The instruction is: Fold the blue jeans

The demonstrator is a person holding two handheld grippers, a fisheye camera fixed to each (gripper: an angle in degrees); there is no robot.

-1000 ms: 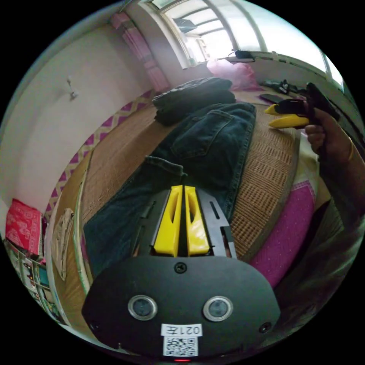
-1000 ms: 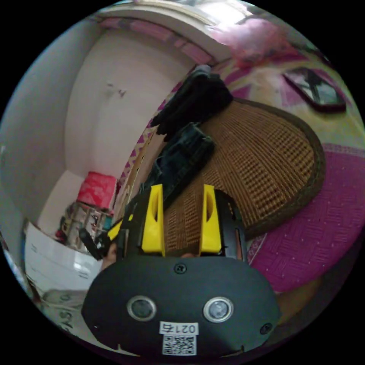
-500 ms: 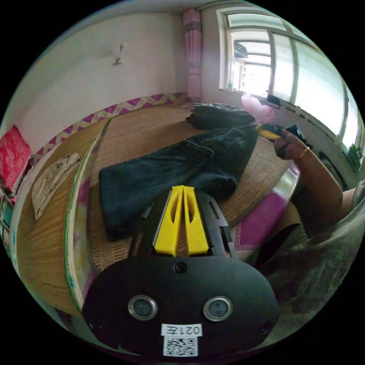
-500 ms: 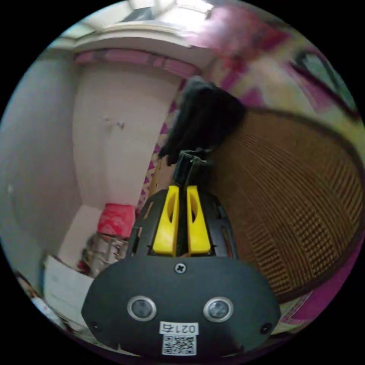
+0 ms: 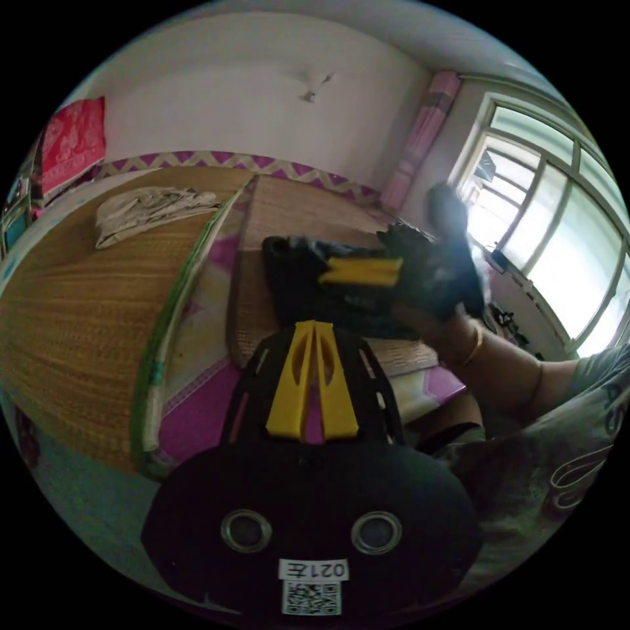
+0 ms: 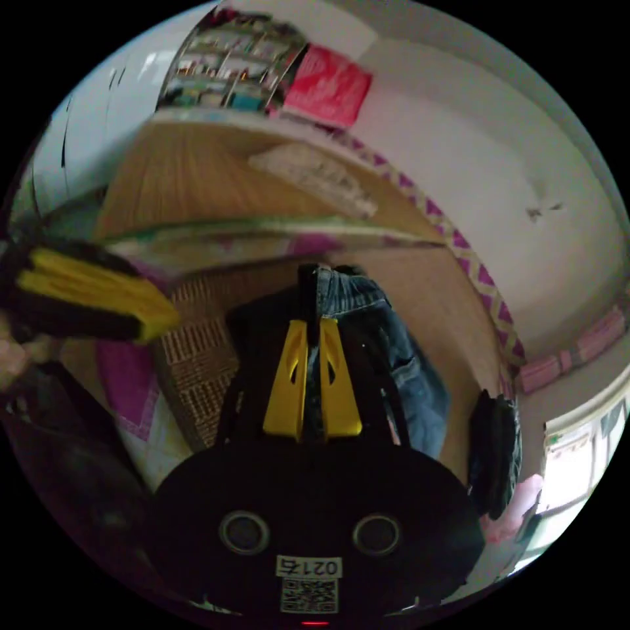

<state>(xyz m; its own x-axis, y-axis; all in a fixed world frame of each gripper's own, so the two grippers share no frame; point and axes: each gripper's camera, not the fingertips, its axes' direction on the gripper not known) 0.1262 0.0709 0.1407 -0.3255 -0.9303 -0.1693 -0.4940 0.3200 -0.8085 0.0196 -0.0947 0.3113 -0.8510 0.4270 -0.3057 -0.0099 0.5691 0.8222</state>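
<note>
The blue jeans (image 6: 400,374) lie on the woven mat (image 6: 197,354), doubled over themselves. My right gripper (image 6: 314,323) is shut on a denim edge that stands up between its jaws. In the left gripper view the jeans (image 5: 292,275) are a dark bundle, and the right gripper (image 5: 331,272) hangs over them in a person's hand, yellow jaws together. My left gripper (image 5: 314,326) is shut with nothing in it, off the jeans, above the pink bedding at the bed's edge. It also appears at the left of the right gripper view as the left gripper (image 6: 161,318).
A pile of dark folded clothes (image 6: 495,453) lies beyond the jeans near the window (image 5: 545,230). A pale folded cloth (image 5: 147,203) rests on the far mat. The person's arm (image 5: 499,367) crosses on the right. A red bag (image 5: 72,131) and shelves (image 6: 223,65) stand by the wall.
The right gripper has shut on the jeans' edge and carried it across over the legs. The left gripper has drawn back off the jeans to the bed's edge, still shut.
</note>
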